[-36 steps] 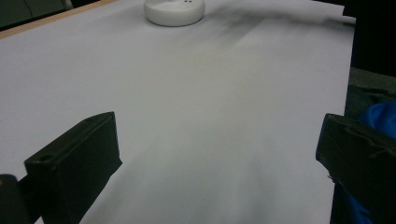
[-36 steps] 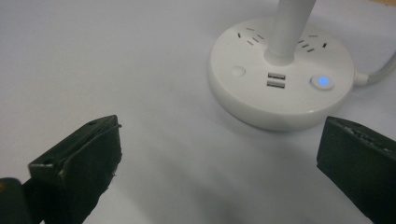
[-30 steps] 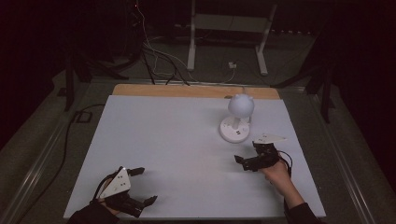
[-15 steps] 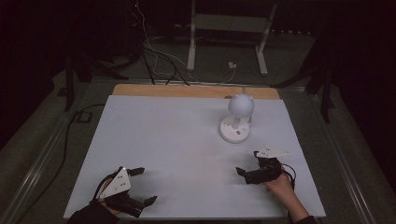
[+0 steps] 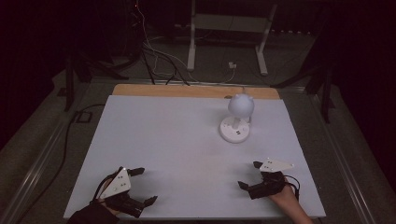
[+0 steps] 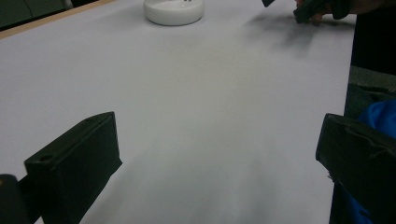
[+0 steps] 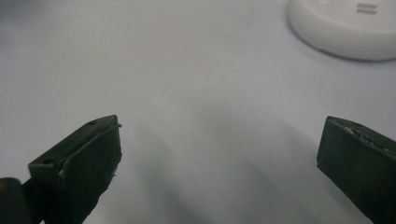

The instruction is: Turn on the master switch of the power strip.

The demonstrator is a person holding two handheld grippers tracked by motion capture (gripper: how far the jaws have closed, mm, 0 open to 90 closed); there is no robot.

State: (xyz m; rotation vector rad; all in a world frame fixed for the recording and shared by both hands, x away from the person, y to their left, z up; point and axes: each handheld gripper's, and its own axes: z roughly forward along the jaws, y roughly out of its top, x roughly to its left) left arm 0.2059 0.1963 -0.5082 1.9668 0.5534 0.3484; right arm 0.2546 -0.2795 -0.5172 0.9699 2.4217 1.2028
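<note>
Desk (image 5: 177, 140): white top, wooden strip along far edge. Lamp (image 5: 237, 119) stands right of centre, toward far side: round white base flat on desk, globe head above. Rest of top bare. Grey floor (image 5: 42, 140) around desk, cables on it at far side.

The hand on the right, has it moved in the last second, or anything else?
Yes. The right gripper drew back toward the person's edge of the table, away from the white lamp, jaws open and empty throughout. The left gripper, also open, and the lamp stayed put.
</note>
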